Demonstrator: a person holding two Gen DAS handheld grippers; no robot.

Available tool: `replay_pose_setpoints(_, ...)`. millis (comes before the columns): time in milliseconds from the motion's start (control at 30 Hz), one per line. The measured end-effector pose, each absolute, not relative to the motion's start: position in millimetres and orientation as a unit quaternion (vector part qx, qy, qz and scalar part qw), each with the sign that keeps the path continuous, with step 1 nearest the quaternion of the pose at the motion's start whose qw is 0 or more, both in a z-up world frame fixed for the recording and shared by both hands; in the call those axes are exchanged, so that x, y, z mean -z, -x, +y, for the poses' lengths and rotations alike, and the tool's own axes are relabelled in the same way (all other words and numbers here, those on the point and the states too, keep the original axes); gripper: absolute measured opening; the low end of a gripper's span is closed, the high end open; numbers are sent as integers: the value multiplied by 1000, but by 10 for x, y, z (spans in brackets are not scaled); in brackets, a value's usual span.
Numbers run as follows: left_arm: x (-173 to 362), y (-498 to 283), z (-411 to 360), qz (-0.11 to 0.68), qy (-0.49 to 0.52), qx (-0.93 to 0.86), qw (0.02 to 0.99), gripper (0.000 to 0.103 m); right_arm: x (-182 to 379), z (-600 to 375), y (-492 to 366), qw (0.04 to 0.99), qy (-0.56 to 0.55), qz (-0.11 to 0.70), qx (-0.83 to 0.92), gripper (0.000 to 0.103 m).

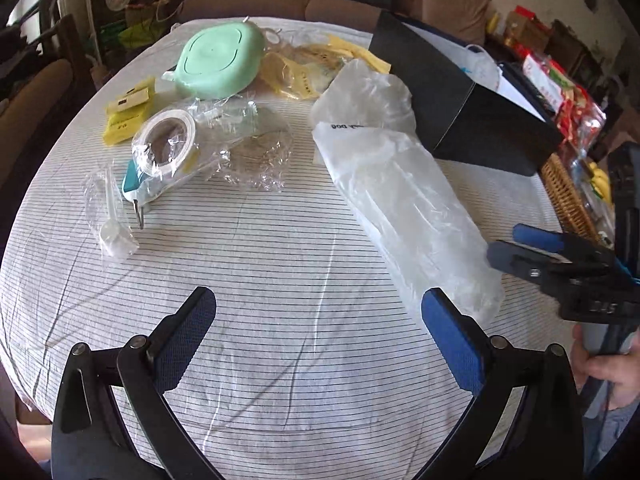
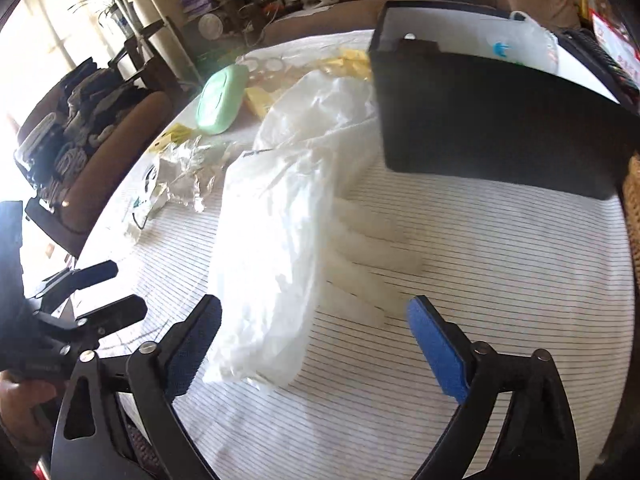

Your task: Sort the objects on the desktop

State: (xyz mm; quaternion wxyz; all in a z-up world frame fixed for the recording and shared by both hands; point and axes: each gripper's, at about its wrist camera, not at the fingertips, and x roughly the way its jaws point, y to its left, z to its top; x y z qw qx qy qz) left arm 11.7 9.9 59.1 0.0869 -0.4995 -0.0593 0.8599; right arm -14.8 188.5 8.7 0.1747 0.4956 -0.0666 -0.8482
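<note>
A long white plastic bag [image 1: 404, 196] lies across the striped tablecloth [image 1: 256, 264]; in the right wrist view the bag [image 2: 276, 248] sits just ahead of my right gripper [image 2: 314, 320], which is open and empty. My left gripper [image 1: 319, 312] is open and empty over bare cloth. A black storage box [image 1: 460, 112] stands at the back right, also in the right wrist view [image 2: 492, 132]. A mint green case [image 1: 218, 60], a tape roll in clear wrap [image 1: 166, 144], yellow packets [image 1: 128, 116] and a wrapped plastic spoon [image 1: 112, 220] lie at the left.
My right gripper shows at the right edge of the left wrist view [image 1: 508, 246], my left gripper at the left of the right wrist view [image 2: 120, 288]. A wicker basket [image 1: 568, 196] and snack packs [image 1: 568, 96] stand right of the box. Chairs and a sofa surround the table.
</note>
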Motion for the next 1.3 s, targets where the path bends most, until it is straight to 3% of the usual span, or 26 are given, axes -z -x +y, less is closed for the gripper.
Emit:
replay_pose_setpoints(67,-582,-72,154,-55,503,-857,100,103,46,1754,259,180,-515,-82,834,54)
replay_pose_setpoints(200,-530,3,219,-51,511,-848,127,103,122,1634,366,173,-530,-82,826,33)
replay_pose_setpoints(267,-529,38,222,-47,510,-848,137,103,12,1643,416,182,-523,-97,827,17)
replay_pose_setpoints(333,-561,87,212,-45,506,-849,147,103,-208,1620,501,188,-504,-100,837,12)
replay_pose_setpoints(733,-879,1165,540,5,470,-871,145,103,-1475,1055,1577,170,-424,-13,890,11)
replay_pose_setpoints(1133,-2256,2257,494,89,341,-932,84,102,-2819,1276,2013,179,-309,-83,930,10)
replay_pose_setpoints(1300,-2123,2279,365,69,362,-924,101,103,-2671,1340,2138,141,-328,-81,930,16)
